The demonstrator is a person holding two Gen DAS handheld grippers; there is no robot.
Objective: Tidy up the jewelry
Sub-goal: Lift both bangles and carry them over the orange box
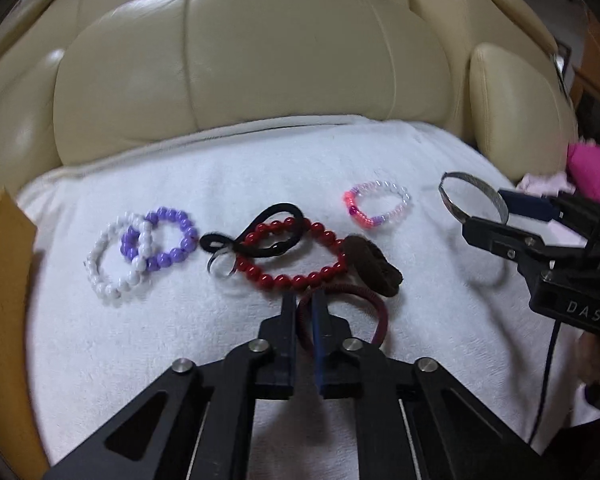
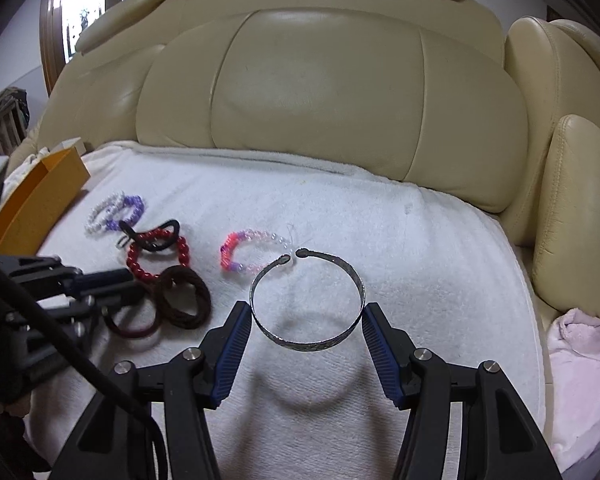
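Right gripper (image 2: 307, 314) first: its blue-padded fingers (image 2: 232, 344) stand about half open, spread around the silver cuff bangle (image 2: 308, 300), one pad at each side of the band. The bangle's shadow falls on the white towel (image 2: 420, 260) below it, so it looks lifted clear, carried by those pads pressing its flanks. Its open ends point far, just short of the pink and clear bead bracelet (image 2: 246, 252).

Over to the left gripper (image 1: 303, 312): fingers (image 1: 288, 320) pinched nearly together, and the thin maroon hair tie (image 1: 376, 312) runs right between them, so the grip appears to be on that band. The tie's loop curves off to the right on the towel, still lying flat there.

Outward from there: the fat brown scrunchie (image 1: 374, 264) touches the maroon tie's far side, the red bead bracelet (image 1: 292, 256) sits just beyond with a black hair tie (image 1: 268, 224) draped across it, and left of those the white bead bracelet (image 1: 112, 260) and purple bead bracelet (image 1: 168, 240) overlap. An orange box (image 1: 4, 280) stands at the far-left edge of the towel, all laid over a cream leather sofa (image 1: 260, 60).

So the step in hand looks like pick-up, both hands loaded. The next move probably calls for carrying each piece to its place, likely that box, keeping the squeeze on the springy cuff gentle so it doesn't pop free.
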